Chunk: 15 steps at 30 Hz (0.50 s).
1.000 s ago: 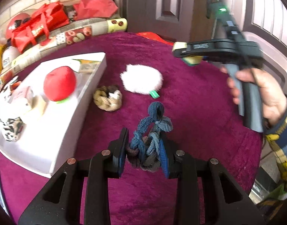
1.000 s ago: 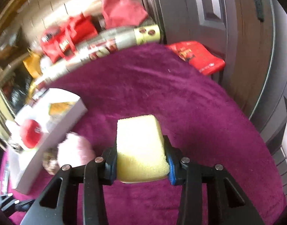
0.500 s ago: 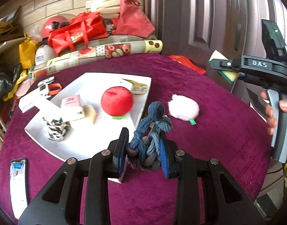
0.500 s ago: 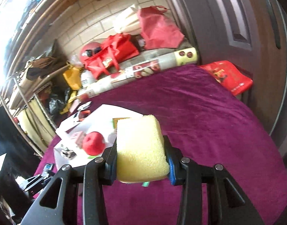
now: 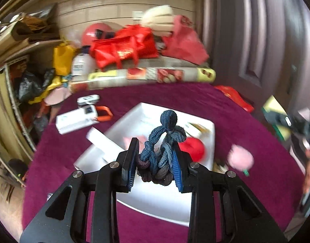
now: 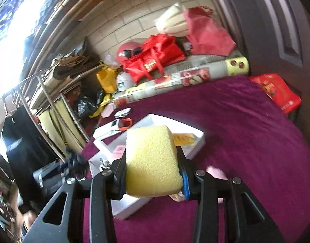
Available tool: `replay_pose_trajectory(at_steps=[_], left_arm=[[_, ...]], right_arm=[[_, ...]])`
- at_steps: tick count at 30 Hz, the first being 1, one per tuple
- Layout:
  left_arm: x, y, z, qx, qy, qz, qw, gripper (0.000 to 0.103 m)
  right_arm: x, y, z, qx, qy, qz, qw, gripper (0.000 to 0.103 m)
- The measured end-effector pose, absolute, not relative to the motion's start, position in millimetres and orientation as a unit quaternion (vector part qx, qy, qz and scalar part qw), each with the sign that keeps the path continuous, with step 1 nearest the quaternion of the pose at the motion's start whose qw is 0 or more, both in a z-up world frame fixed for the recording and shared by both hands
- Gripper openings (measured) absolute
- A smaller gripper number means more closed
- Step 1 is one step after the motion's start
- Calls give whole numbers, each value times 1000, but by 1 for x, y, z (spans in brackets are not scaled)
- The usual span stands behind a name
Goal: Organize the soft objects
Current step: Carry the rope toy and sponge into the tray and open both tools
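Blue knotted rope toy [image 5: 162,151]: we see it clamped in the left gripper [image 5: 156,162], centre of the left wrist frame, above the white tray [image 5: 210,133].
Yellow sponge [image 6: 152,160]: we see the right gripper [image 6: 154,174] clamped on it, centre of the right wrist frame.
Pink pompom [image 5: 241,159]: we see it on the purple surface [image 5: 246,192], right of the tray.
Red ball [image 5: 193,148]: in the tray, partly hidden.
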<state>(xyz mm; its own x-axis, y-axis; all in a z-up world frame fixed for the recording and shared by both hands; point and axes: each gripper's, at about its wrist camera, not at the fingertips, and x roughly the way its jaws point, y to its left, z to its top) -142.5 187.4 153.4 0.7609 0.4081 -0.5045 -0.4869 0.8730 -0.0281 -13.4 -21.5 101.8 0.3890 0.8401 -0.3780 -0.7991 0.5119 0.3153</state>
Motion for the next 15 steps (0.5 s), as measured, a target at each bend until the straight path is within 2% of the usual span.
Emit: replay_pose_trajectory(at_steps=[9, 15], left_arm=[[-121, 216, 155, -43, 250, 319, 913, 30], [-98, 226, 152, -48, 265, 322, 908, 30]], right_arm=[[-34, 29, 89, 1, 257, 521, 814, 41], [-47, 61, 67, -4, 293, 547, 784, 40]])
